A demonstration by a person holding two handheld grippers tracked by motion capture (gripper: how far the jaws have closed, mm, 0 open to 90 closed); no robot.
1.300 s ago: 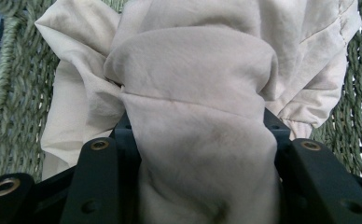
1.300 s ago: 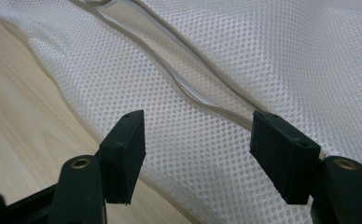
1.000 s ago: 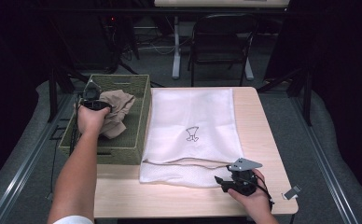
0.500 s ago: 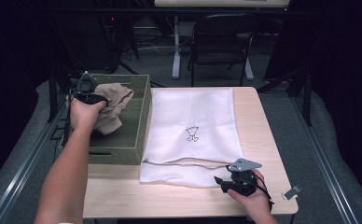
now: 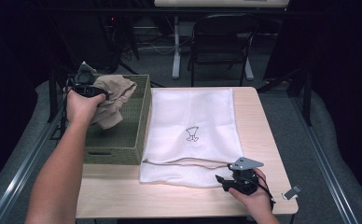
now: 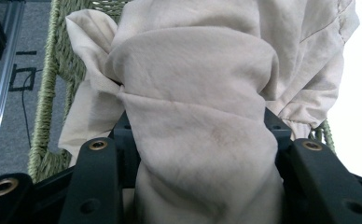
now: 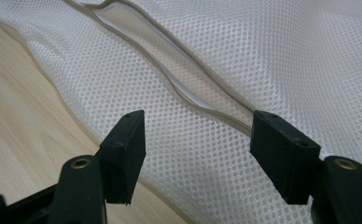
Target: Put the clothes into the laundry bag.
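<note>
beige cloth (image 6: pixel 202 121) was seen bunched thick between the jaws of the left gripper (image 5: pixel 91 88), clamped about halfway shut on the wad, and held up over the woven green basket (image 5: pixel 118 149) at the table's left. loose folds were left hanging below the grip, down toward the basket's inside. the white mesh bag (image 5: pixel 193 130) was laid flat on the wooden table (image 5: pixel 123 196), just beside the basket, its zipper opening (image 7: pixel 179 88) running along the near edge.

the right gripper (image 5: pixel 226 181) was parked at that near edge with its jaws spread wide over the mesh and nothing pinched between them, so the mouth of the bag wasn't being held open at all.

what could've gone wrong, as a guess: the dangling folds could've been snagged on the basket's rim while the cloth was carried across, and the basket dragged or tipped. with such a fat wad gripped, part of it could've been let slip out mid-air and dropped short of the bag. and if the cloth was brought over before the zipper lip was lifted, it would just have been dumped on top of the mesh, or the bag shoved along the table.
</note>
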